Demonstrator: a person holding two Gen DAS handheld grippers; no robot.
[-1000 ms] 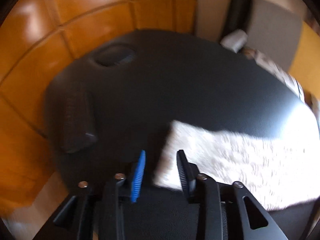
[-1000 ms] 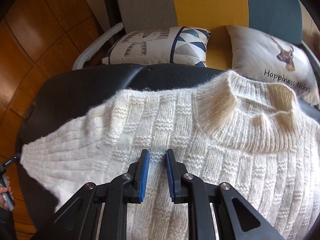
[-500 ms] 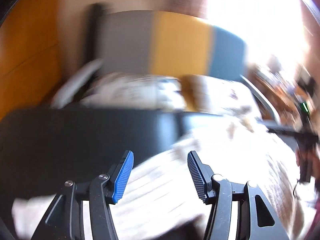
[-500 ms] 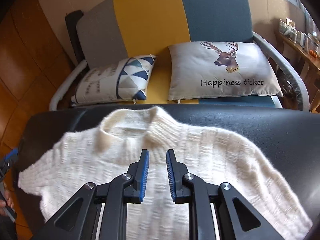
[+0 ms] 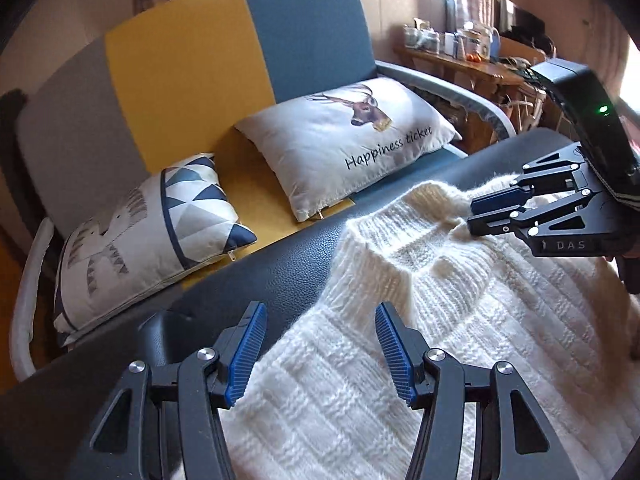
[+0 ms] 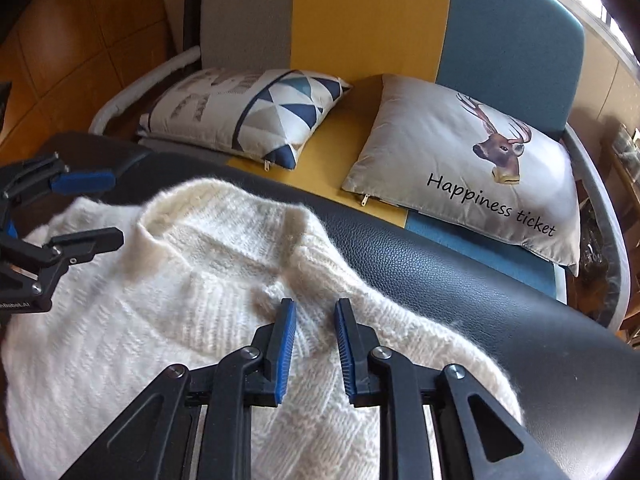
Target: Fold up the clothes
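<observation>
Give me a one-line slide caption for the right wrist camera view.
Right gripper poised over a cream knit sweater on a black padded table, sofa cushions behind.

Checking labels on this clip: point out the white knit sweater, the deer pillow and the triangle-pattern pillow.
white knit sweater (image 6: pixel 132 320), right wrist view, chest panel below the collar.
deer pillow (image 5: pixel 320 136), left wrist view, plain fabric left of the deer.
triangle-pattern pillow (image 6: pixel 276 108), right wrist view, patterned half.
</observation>
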